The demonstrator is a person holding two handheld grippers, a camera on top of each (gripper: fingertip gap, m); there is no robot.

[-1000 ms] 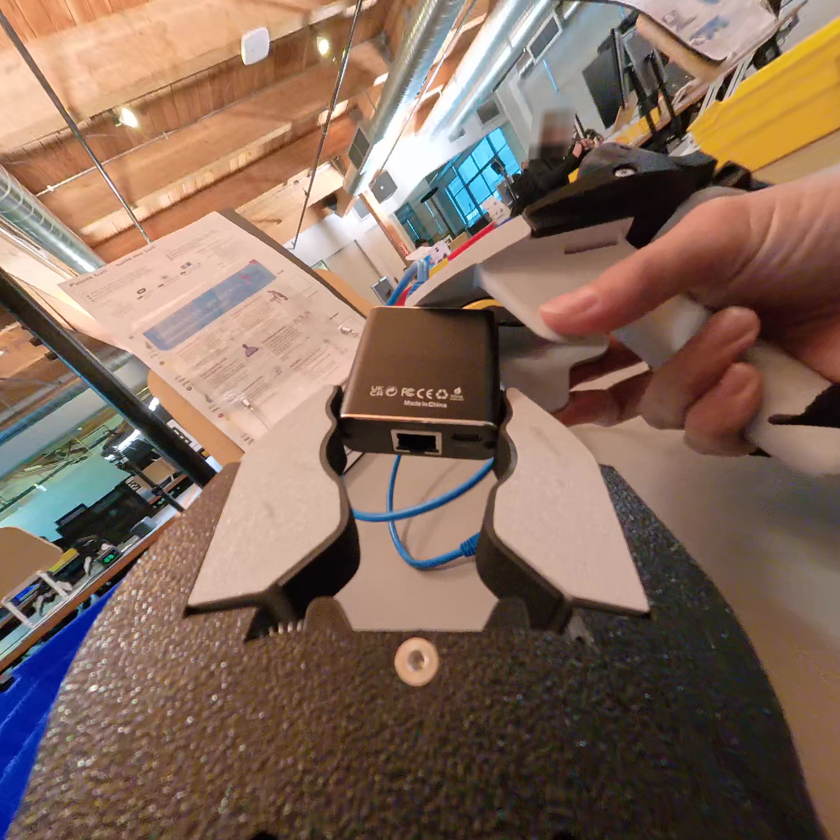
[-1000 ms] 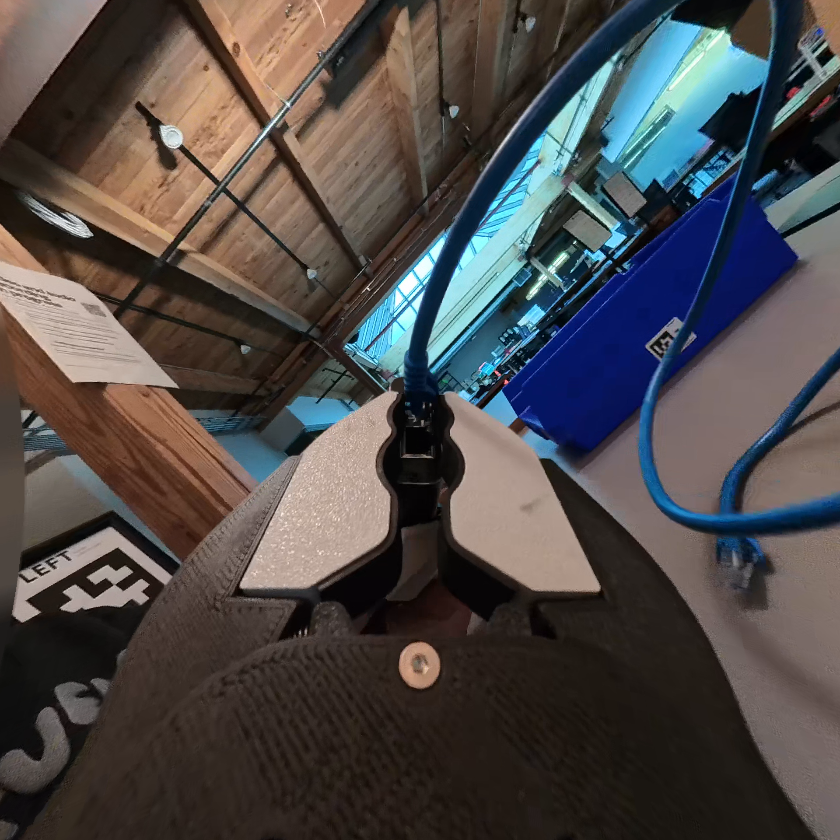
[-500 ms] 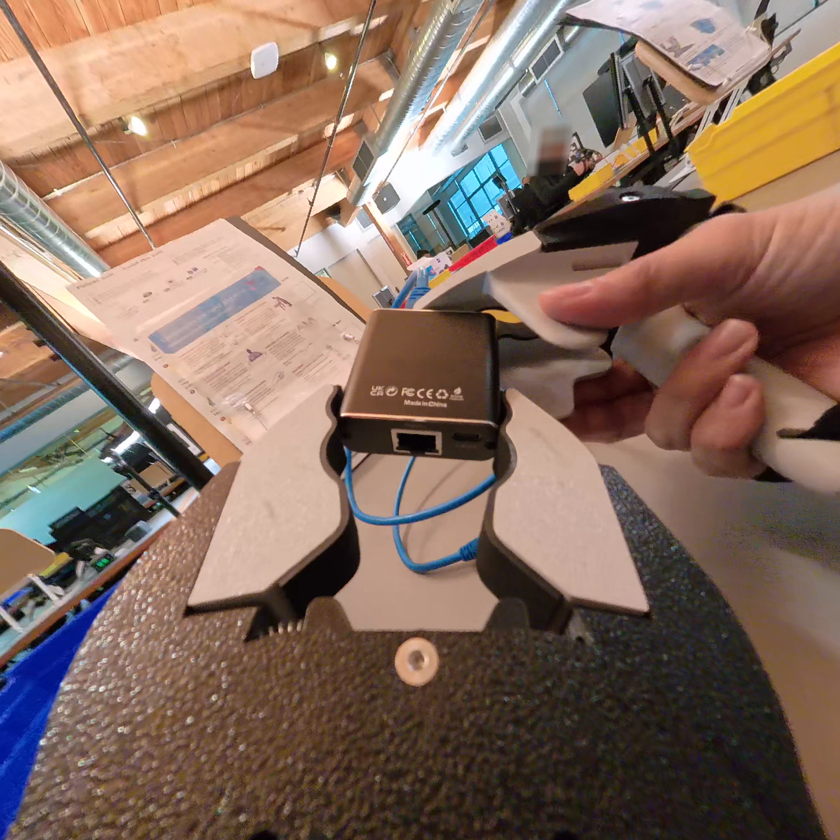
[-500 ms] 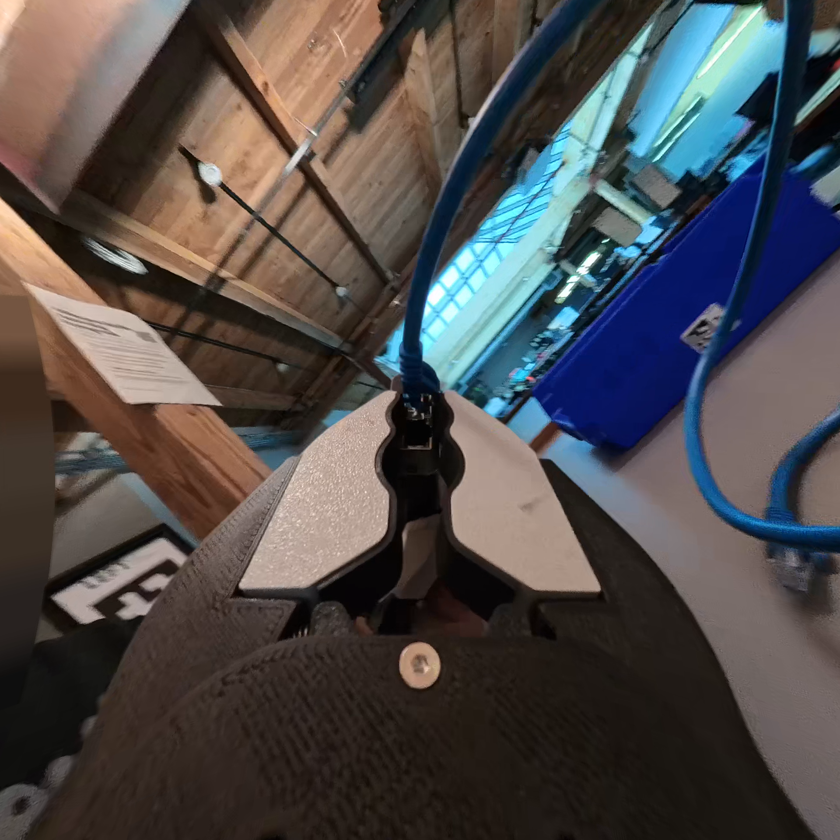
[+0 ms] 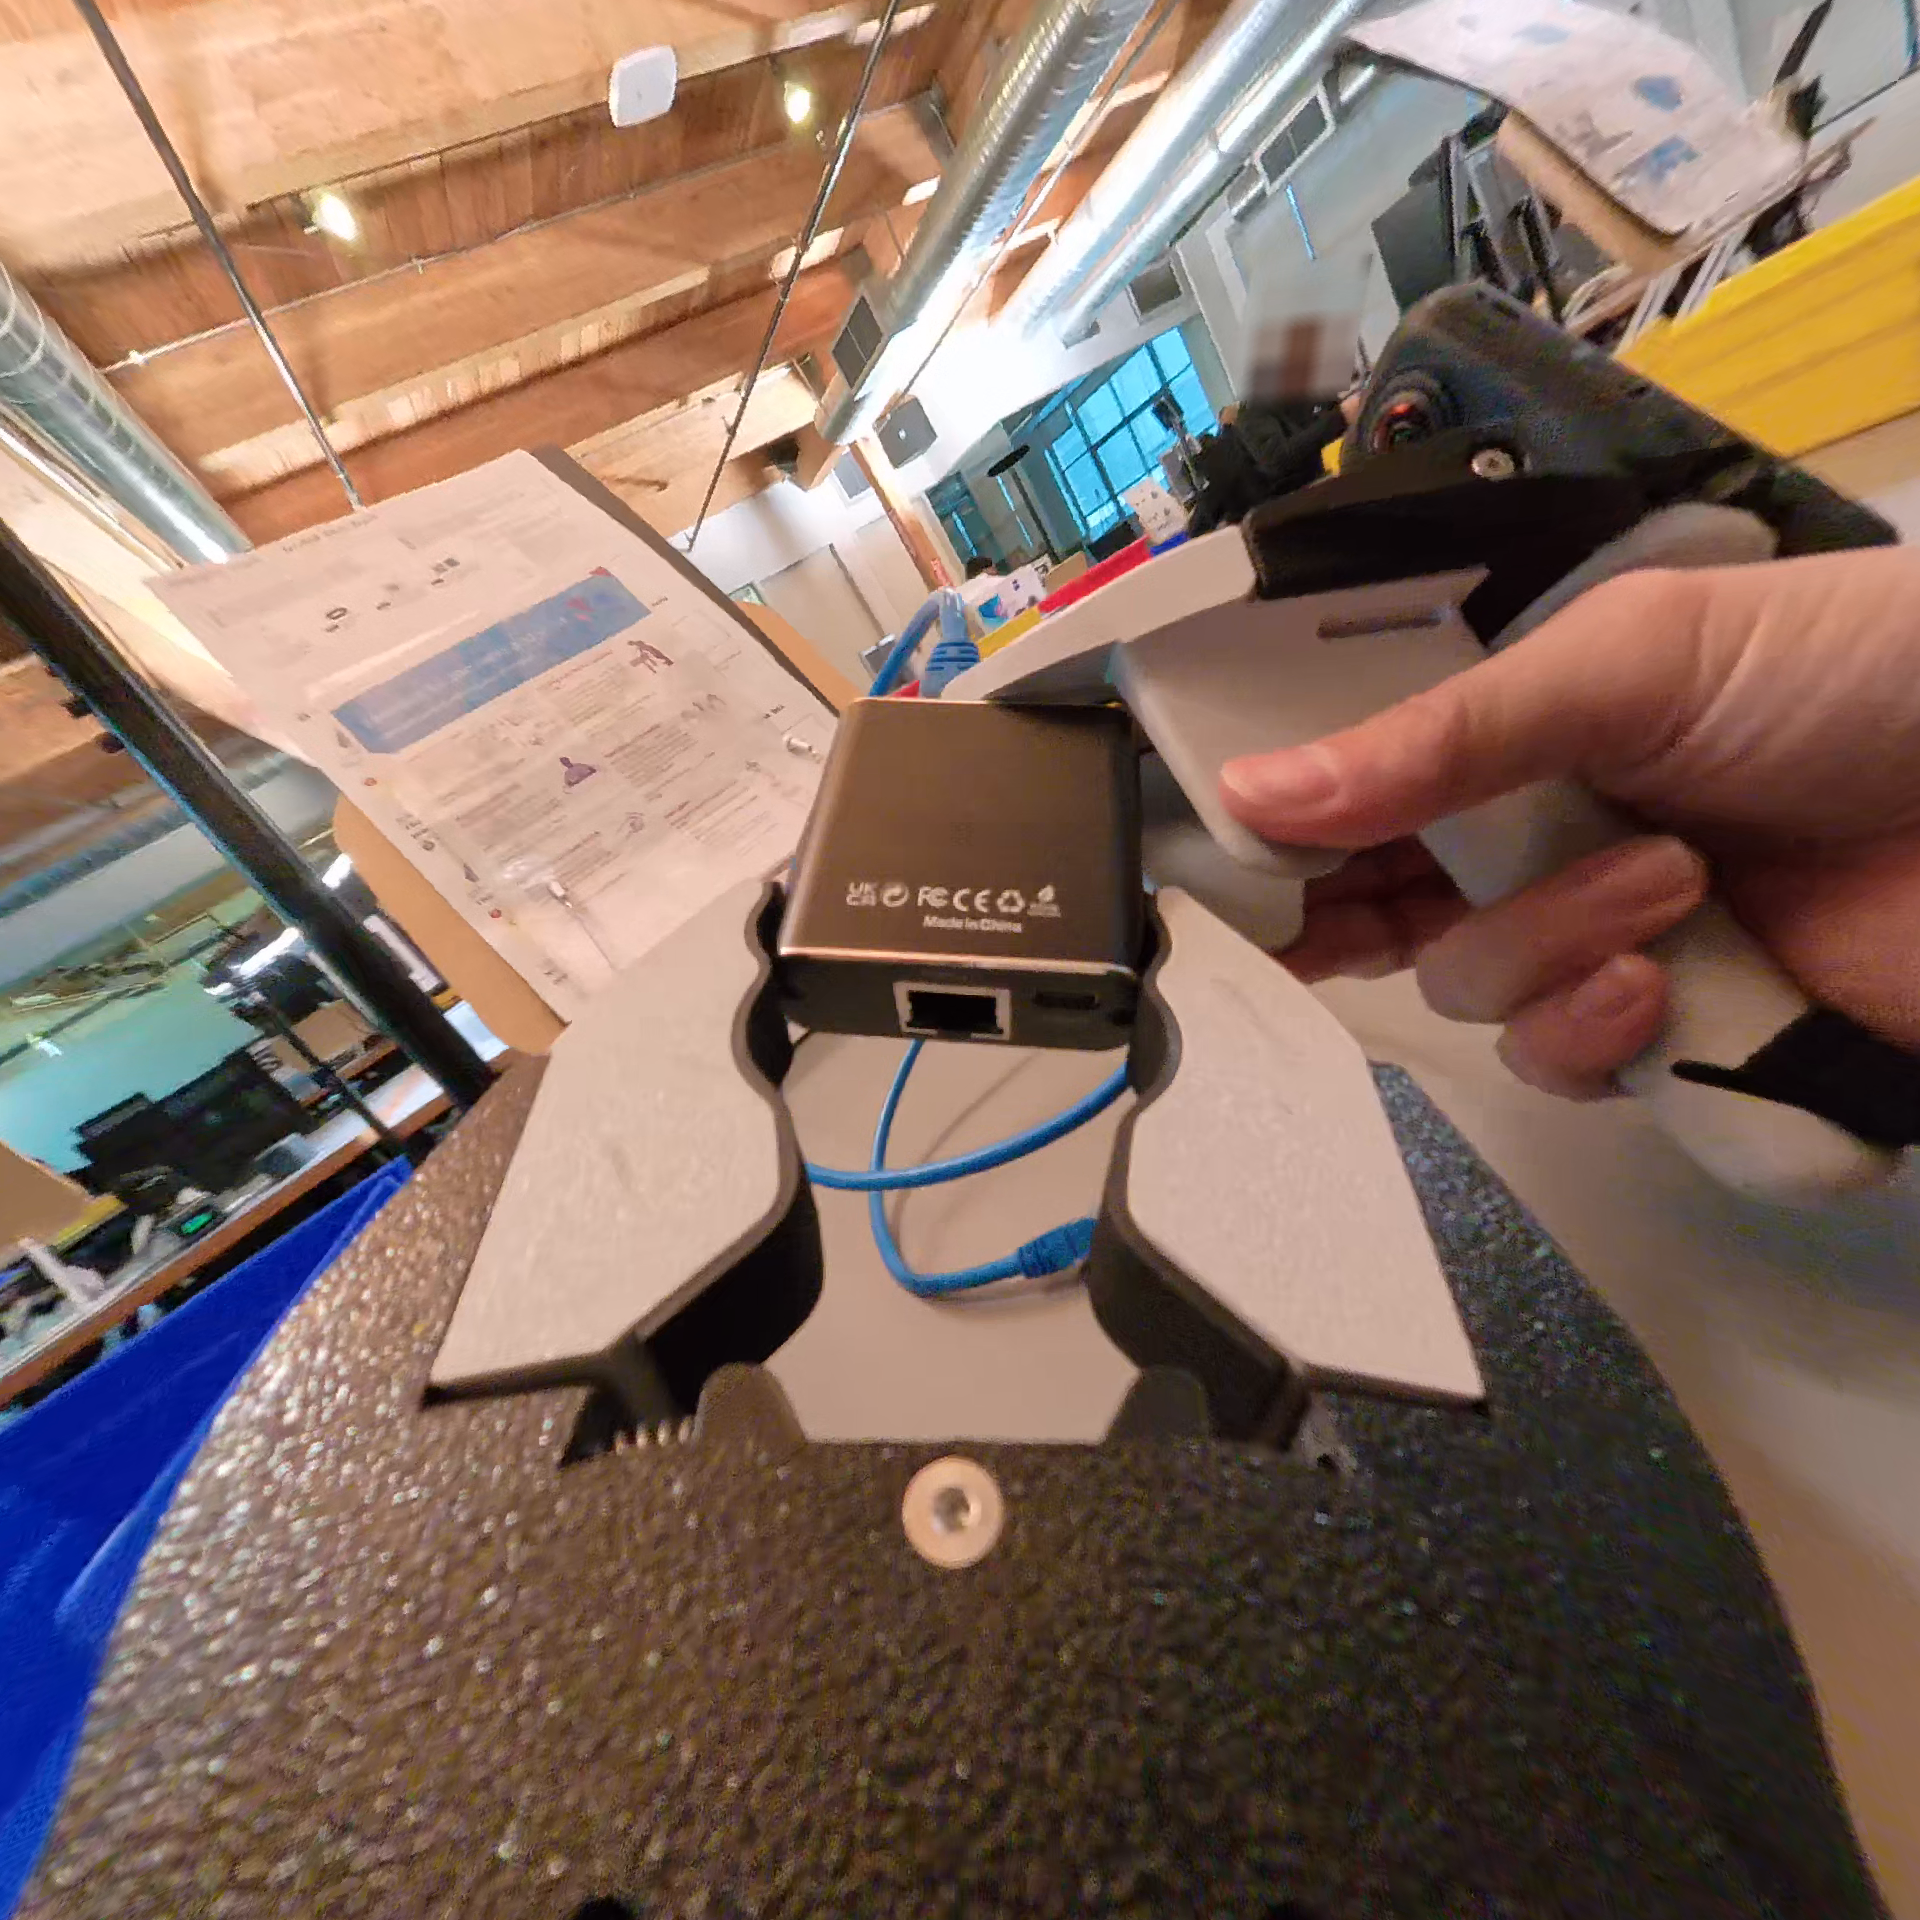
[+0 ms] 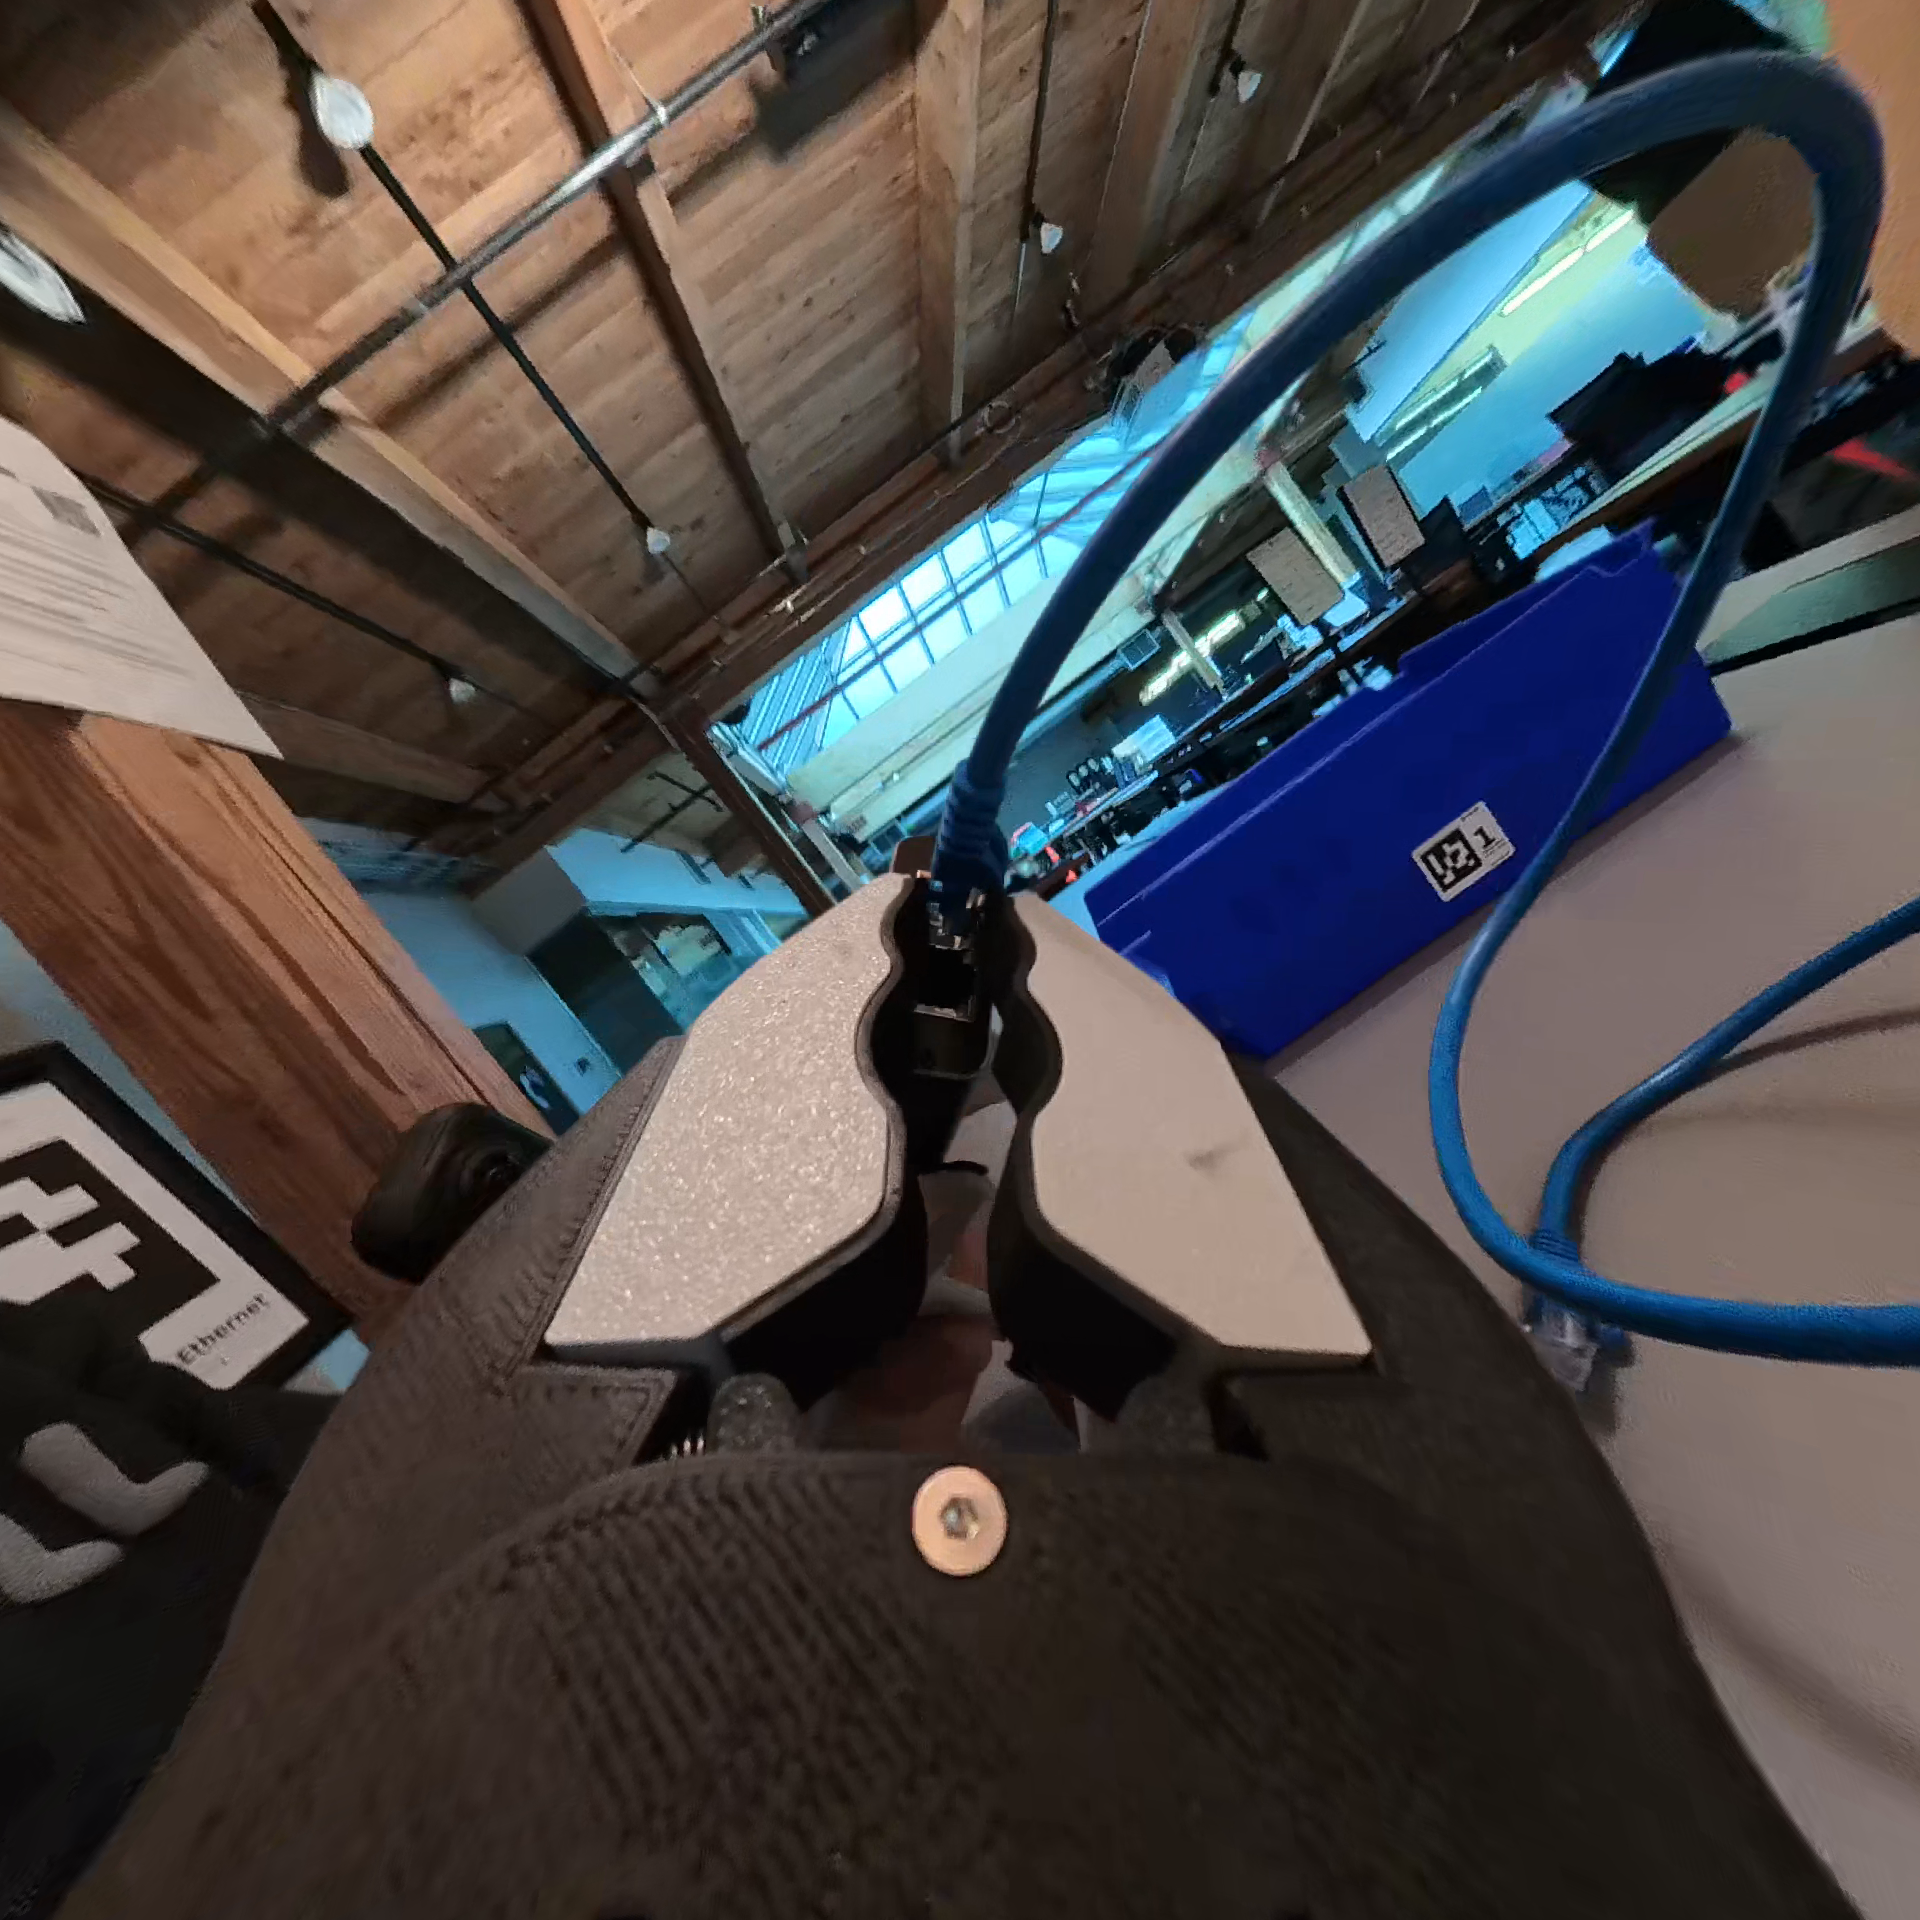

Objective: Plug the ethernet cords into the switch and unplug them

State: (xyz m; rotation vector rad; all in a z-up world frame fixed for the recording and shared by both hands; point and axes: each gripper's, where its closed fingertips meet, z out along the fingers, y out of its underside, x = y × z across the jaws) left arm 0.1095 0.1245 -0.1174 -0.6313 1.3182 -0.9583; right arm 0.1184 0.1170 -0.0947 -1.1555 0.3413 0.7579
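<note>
Left gripper (image 5: 961,997) grips switch (image 5: 966,842) (port facing camera)

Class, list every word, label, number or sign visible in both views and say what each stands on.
I won't quote writing; here is where it stands.
Switch: white marks and print on its top face, legible.
Printed sheet behind it: too small, blurred.
White sticker on the blue bin: square code, one number.
Marker card, left edge: pattern, one word beneath.
Paper on the wooden post: blurred.
</note>
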